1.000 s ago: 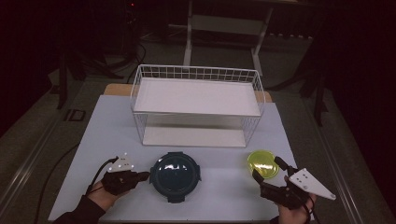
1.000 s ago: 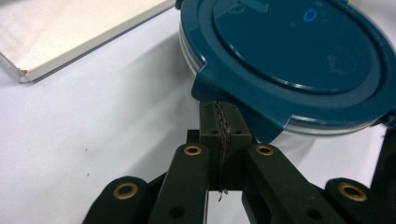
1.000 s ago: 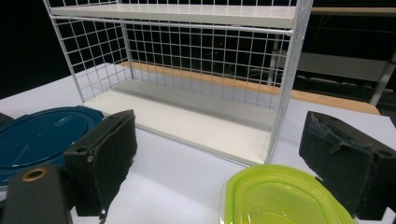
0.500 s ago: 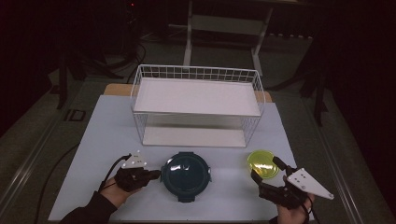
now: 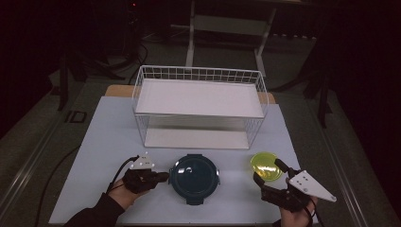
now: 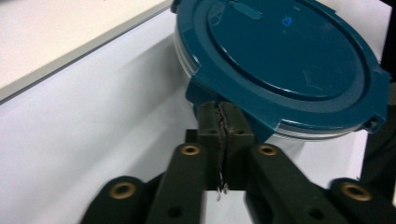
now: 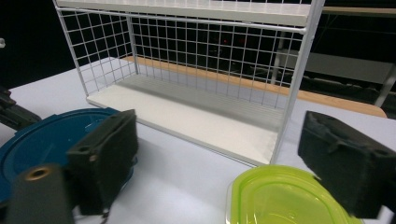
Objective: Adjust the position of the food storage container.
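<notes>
A round dark-blue lidded container (image 5: pixel 194 177) (image 6: pixel 285 60) lies on the white table near the front centre. My left gripper (image 5: pixel 163 176) (image 6: pixel 219 109) lies level at its left side, tips against the lid's edge tab. Its jaws have just been opening a hair, but the pads still meet with nothing between them. A small yellow-green lidded container (image 5: pixel 265 163) (image 7: pixel 280 200) lies at the front right. My right gripper (image 5: pixel 269 172) (image 7: pixel 229 168) stands wide open, one jaw on each side of that container's near edge, not pressing on it.
A white two-level wire rack (image 5: pixel 198 101) (image 7: pixel 187 46) stands behind both containers, its shelves bare and its front side open. The blue container (image 7: pixel 42 140) lies to the left in the right gripper view. The white table top (image 5: pixel 108 137) ends in dark floor on every side.
My left gripper has slid right along the table, and the blue container has shifted right ahead of it. The right gripper and the yellow-green container have stayed put.
</notes>
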The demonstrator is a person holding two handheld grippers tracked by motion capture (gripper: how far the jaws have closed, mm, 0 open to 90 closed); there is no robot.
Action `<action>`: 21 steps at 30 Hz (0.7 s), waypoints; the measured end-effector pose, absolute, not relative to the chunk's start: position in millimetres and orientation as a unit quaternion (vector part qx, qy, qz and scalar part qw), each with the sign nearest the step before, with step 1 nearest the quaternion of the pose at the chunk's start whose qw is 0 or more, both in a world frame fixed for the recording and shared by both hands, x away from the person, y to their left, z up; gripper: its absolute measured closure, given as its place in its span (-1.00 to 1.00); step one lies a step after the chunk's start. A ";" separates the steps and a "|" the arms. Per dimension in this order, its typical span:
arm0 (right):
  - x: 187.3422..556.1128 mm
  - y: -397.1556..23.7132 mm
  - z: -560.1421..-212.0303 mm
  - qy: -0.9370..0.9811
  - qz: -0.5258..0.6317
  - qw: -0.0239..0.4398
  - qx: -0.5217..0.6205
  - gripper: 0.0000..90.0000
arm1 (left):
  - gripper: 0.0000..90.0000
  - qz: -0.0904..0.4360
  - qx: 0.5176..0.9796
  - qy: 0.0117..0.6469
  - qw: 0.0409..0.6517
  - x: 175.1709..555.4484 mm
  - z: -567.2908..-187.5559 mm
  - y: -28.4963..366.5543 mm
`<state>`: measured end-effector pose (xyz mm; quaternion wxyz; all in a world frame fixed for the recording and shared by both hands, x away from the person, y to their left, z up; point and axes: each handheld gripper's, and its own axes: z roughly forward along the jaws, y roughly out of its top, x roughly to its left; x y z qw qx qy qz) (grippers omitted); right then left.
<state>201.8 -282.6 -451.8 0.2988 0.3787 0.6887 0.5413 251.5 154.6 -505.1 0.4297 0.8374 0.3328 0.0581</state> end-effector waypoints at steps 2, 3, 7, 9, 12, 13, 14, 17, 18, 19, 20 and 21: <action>201.4 -282.0 -451.5 0.690 0.542 0.301 0.373 -0.71 | 0.59 0.055 0.830 0.337 0.441 251.7 -504.1 158.1; 201.1 -281.1 -451.4 0.692 0.541 0.301 0.372 -0.71 | 0.57 0.056 0.828 0.336 0.446 250.8 -502.9 159.2; 200.6 -277.8 -451.6 0.697 0.539 0.299 0.366 -0.71 | 0.19 0.047 0.815 0.338 0.469 248.5 -496.5 161.4; 200.3 -276.2 -451.1 0.699 0.540 0.297 0.363 -0.71 | -0.03 0.040 0.808 0.341 0.478 247.9 -492.8 162.7; 199.2 -273.8 -450.2 0.703 0.539 0.297 0.357 -0.70 | -0.28 0.028 0.801 0.342 0.491 247.3 -488.1 165.6; 198.8 -273.4 -450.1 0.702 0.540 0.298 0.357 -0.70 | -0.38 0.026 0.798 0.341 0.497 247.1 -486.6 166.5; 198.5 -273.1 -449.9 0.701 0.540 0.299 0.357 -0.70 | -0.48 0.027 0.793 0.343 0.503 246.4 -485.5 167.5; 198.6 -271.6 -449.6 0.707 0.535 0.301 0.352 -0.70 | -0.76 0.030 0.792 0.341 0.506 246.0 -482.7 168.9; 199.1 -270.5 -450.0 0.711 0.533 0.299 0.347 -0.70 | -0.87 0.027 0.792 0.340 0.506 246.6 -482.3 169.0; 199.5 -269.2 -450.5 0.715 0.531 0.300 0.342 -0.70 | -1.00 0.019 0.793 0.341 0.505 247.5 -481.9 168.9; 199.7 -267.4 -451.2 0.718 0.531 0.297 0.337 -0.70 | -1.00 0.014 0.793 0.341 0.505 248.1 -481.5 168.9; 200.1 -265.2 -451.9 0.723 0.530 0.295 0.331 -0.70 | -1.00 0.011 0.793 0.341 0.505 248.5 -481.1 168.5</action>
